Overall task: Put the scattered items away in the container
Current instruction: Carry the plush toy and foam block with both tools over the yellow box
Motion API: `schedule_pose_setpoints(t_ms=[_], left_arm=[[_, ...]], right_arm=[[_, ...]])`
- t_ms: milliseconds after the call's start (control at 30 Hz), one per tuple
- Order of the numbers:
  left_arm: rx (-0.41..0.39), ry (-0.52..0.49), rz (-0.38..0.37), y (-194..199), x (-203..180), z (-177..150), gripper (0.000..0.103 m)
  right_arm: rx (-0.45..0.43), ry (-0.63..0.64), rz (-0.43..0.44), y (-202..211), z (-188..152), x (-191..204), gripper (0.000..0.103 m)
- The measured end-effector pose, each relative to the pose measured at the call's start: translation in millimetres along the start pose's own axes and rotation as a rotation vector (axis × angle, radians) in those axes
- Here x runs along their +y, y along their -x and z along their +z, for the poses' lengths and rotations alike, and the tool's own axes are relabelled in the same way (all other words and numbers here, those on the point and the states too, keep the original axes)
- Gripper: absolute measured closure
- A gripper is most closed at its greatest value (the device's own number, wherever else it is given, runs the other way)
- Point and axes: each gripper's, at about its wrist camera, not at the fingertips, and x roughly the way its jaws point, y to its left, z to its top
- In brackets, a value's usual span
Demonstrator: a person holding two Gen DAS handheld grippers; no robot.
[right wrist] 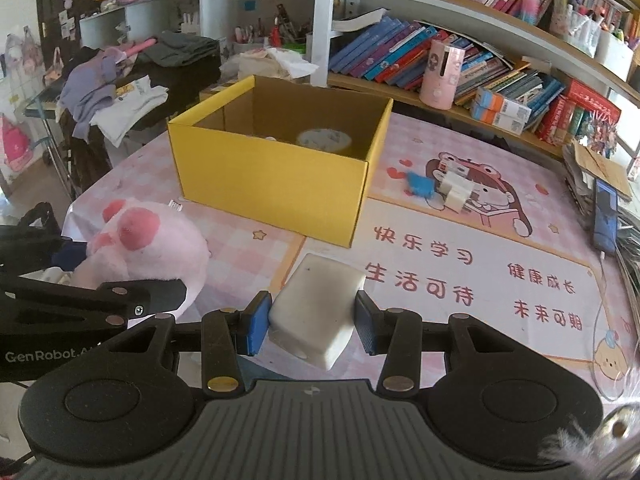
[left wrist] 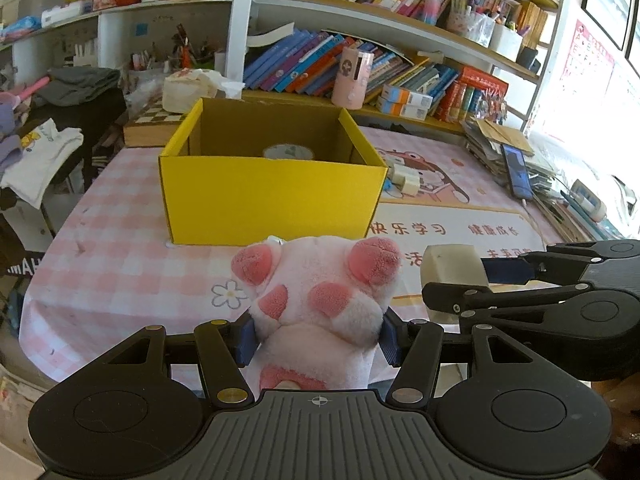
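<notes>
- Gripping a pink plush toy between its blue pads, the left gripper holds the toy's body squeezed in at both sides, paws pointing toward the yellow box.
- Seen from the right wrist, the same plush toy sits low over the pink checked tablecloth, near the box's front left corner.
- Beside it, the right gripper frames a white rectangular block; the left pad touches the block's side, while a sliver of space shows at the other pad, so whether the grip is closed is unclear.
- The open yellow box stands on the table ahead of both tools, with a round patterned tin lying inside on its floor.
- Right of the box, a blue scrap and small white blocks lie on the cartoon desk mat.
- Bookshelves line the wall behind.
</notes>
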Motion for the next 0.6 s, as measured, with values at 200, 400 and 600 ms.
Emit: schedule_pose_setpoints(t_ms=[200, 400, 600], left_arm=[[0.007, 0.009, 0.027, -5, 6, 3, 0.046], [0.003, 0.025, 0.06, -11, 12, 12, 0.046], [-0.023, 0.032, 0.082, -18, 12, 31, 0.046]], right_arm=[[0.007, 0.018, 0.038, -12, 5, 4, 0.061], [0.002, 0.042, 0.077, -26, 18, 3, 0.062], [-0.047, 0.086, 0.099, -33, 40, -5, 0.063]])
